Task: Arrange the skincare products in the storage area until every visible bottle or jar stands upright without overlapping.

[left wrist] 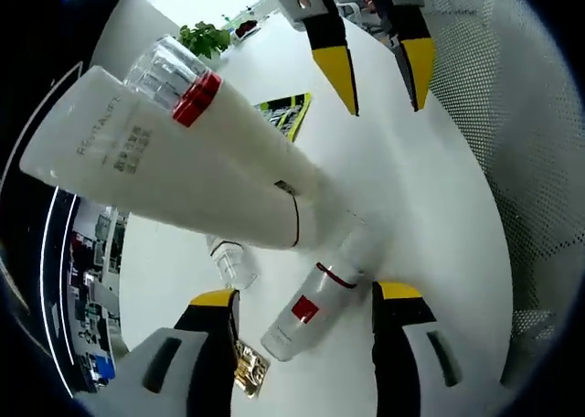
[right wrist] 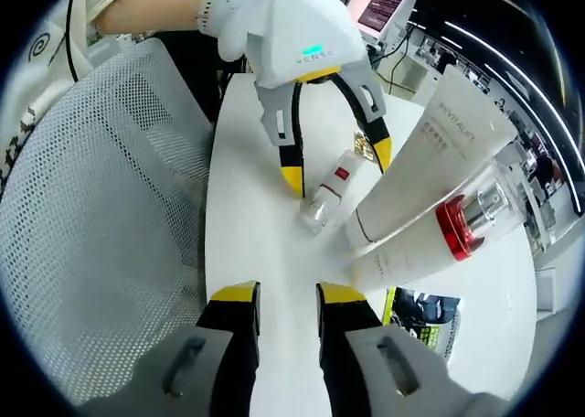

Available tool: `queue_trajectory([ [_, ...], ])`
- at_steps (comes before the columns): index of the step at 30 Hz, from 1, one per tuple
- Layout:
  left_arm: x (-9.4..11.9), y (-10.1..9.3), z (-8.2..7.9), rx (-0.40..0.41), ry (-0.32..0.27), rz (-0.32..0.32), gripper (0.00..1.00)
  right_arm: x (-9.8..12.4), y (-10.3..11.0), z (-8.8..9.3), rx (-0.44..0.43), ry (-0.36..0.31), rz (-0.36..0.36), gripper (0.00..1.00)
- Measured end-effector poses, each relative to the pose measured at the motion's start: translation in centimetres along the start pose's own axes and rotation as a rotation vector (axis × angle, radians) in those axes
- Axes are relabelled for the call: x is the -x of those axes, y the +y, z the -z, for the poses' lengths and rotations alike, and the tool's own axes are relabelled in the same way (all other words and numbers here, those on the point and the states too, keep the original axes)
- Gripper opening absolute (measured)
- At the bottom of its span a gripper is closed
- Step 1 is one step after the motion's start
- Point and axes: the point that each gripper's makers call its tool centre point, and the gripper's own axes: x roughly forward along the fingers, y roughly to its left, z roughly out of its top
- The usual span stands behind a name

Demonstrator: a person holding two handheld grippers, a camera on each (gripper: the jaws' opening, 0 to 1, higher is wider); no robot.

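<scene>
Currently you are holding both grippers, left (left wrist: 306, 303) and right (right wrist: 288, 298), open; small bottle (left wrist: 311, 312) lying at 6 o'clock, between the left jaws.

We read "REVITALIFT" on the large white tube (right wrist: 437, 156) and "XENSE" on the left gripper (right wrist: 336, 168).

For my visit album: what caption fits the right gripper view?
Left gripper open over a small lying bottle beside two white tubes on a white table.
</scene>
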Motion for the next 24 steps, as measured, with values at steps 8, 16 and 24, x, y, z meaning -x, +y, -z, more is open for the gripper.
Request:
queue_trajectory([
  [8,0.0,-0.2,1.2,0.113,0.014,0.112,0.56,0.0,-0.1,0.2,-0.017,-0.001,-0.002,0.24],
  [16,-0.4,-1.0,2.0,0.173,0.038,0.256,0.48,0.2,0.0,0.3,-0.03,-0.002,-0.007,0.24],
  [24,-1.2,-1.0,2.2,0.174,0.045,0.315,0.34,0.7,0.3,0.2,-0.104,-0.047,-0.024,0.25],
])
